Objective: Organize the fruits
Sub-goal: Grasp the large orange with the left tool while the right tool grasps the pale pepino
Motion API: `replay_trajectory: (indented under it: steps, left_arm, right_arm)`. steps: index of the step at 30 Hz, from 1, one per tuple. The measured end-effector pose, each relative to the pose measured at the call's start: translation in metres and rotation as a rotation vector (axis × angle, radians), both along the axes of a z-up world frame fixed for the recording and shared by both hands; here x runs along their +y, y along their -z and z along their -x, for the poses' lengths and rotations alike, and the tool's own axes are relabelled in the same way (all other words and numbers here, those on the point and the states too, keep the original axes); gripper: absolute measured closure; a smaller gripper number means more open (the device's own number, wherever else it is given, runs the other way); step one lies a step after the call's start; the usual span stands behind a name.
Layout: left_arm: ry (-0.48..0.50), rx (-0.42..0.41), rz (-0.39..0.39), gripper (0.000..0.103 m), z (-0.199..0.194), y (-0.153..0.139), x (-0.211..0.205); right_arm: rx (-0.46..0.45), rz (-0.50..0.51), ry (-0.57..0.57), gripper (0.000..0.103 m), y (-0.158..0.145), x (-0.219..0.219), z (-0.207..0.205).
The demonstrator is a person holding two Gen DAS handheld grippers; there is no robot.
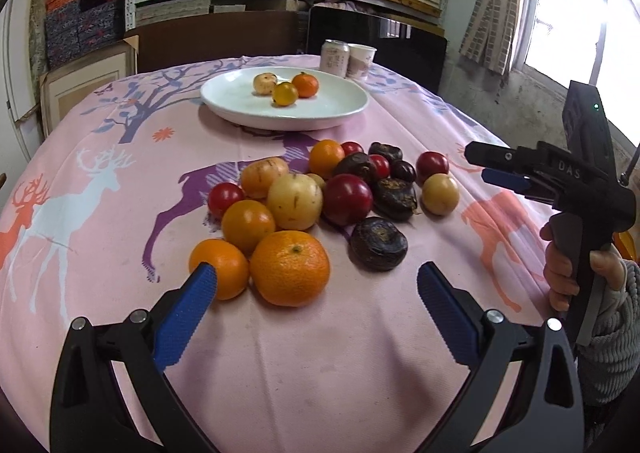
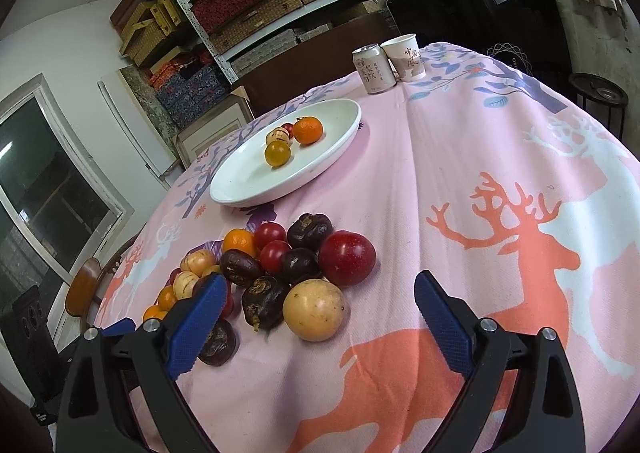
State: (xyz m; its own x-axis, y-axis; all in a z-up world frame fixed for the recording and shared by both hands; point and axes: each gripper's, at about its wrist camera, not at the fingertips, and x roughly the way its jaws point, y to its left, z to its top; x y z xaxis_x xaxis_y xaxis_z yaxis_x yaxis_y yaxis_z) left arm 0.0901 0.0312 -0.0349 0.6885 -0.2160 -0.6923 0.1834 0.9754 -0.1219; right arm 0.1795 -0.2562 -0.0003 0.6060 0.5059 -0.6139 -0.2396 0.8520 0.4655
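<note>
**Two open grippers hovering over a heap of loose fruit**

Two grippers are hanging above the pink deer-print tablecloth (image 1: 320, 353), both with their blue pads spread wide and nothing between them. Nearest the left gripper (image 1: 317, 284), a big orange mandarin (image 1: 290, 268) is sitting just ahead of the fingertips, touching a smaller mandarin (image 1: 224, 271) that is lying partly behind the left blue pad (image 1: 188, 313). Beside them a dark wrinkled fruit (image 1: 378, 244) is resting alone on the cloth.

Seen from the right wrist, the right gripper (image 2: 316, 295) is hovering near a pale yellow round fruit (image 2: 314, 310), which is pressing against a dark wrinkled one (image 2: 262, 299) and sitting just below a large red plum (image 2: 347, 258). In the left view the right gripper (image 1: 492, 169) is showing from the side, a hand (image 1: 560, 273) gripping its handle.

Further back, the rest of the pile (image 1: 332, 181) is clustering in mixed colours. Beyond it a white plate (image 1: 240, 93) is holding three small fruits (image 1: 285, 93) close together near its far side. At the far table edge a can (image 1: 335, 57) and a paper cup (image 1: 361, 60) are standing side by side.
</note>
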Motion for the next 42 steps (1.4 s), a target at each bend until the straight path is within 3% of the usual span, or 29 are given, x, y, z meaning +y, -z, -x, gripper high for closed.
replay_trajectory:
  steps: [6, 14, 17, 19, 22, 24, 27, 30, 32, 36, 37, 42]
  left_arm:
    - [0.058, 0.059, 0.054, 0.005, -0.013, 0.006, -0.004]
    - [0.055, 0.113, 0.11, 0.005, -0.029, 0.012, 0.0]
    - [0.05, 0.131, 0.08, 0.01, -0.031, 0.015, 0.001]
    - [0.029, 0.13, 0.053, 0.019, -0.03, 0.016, 0.002]
    - [-0.029, 0.108, 0.029, 0.019, -0.025, 0.014, 0.011]
    - [-0.113, 0.157, 0.041, 0.017, -0.031, 0.021, 0.026]
    - [-0.095, 0.178, 0.085, 0.017, -0.036, 0.022, 0.029]
    - [-0.04, 0.169, 0.02, 0.017, -0.036, 0.021, 0.012]
    - [-0.023, 0.168, 0.023, 0.017, -0.036, 0.019, 0.007]
    - [-0.046, 0.191, 0.068, 0.033, -0.045, 0.022, 0.011]
    - [-0.052, 0.189, 0.07, 0.043, -0.045, 0.023, 0.012]
    - [-0.089, 0.185, 0.067, 0.054, -0.044, 0.023, 0.014]
  right_arm:
    - [0.02, 0.001, 0.007, 0.007, 0.003, -0.002, -0.001]
    - [0.027, 0.0, 0.008, 0.007, 0.004, -0.003, -0.003]
    - [0.032, -0.002, 0.01, 0.007, 0.004, -0.004, -0.003]
    - [0.039, -0.005, 0.013, 0.007, 0.006, -0.004, -0.004]
    - [0.043, -0.011, 0.012, 0.007, 0.007, -0.004, -0.004]
    - [0.042, -0.013, 0.008, 0.007, 0.007, -0.003, -0.004]
    - [0.041, -0.012, 0.001, 0.007, 0.006, -0.002, -0.004]
    - [0.043, -0.015, 0.005, 0.007, 0.006, -0.002, -0.004]
    - [0.046, -0.016, 0.007, 0.007, 0.007, -0.001, -0.004]
    - [0.049, -0.016, 0.008, 0.007, 0.007, -0.001, -0.005]
    - [0.052, -0.016, 0.009, 0.007, 0.008, -0.001, -0.005]
    - [0.06, -0.015, 0.004, 0.007, 0.009, 0.001, -0.006]
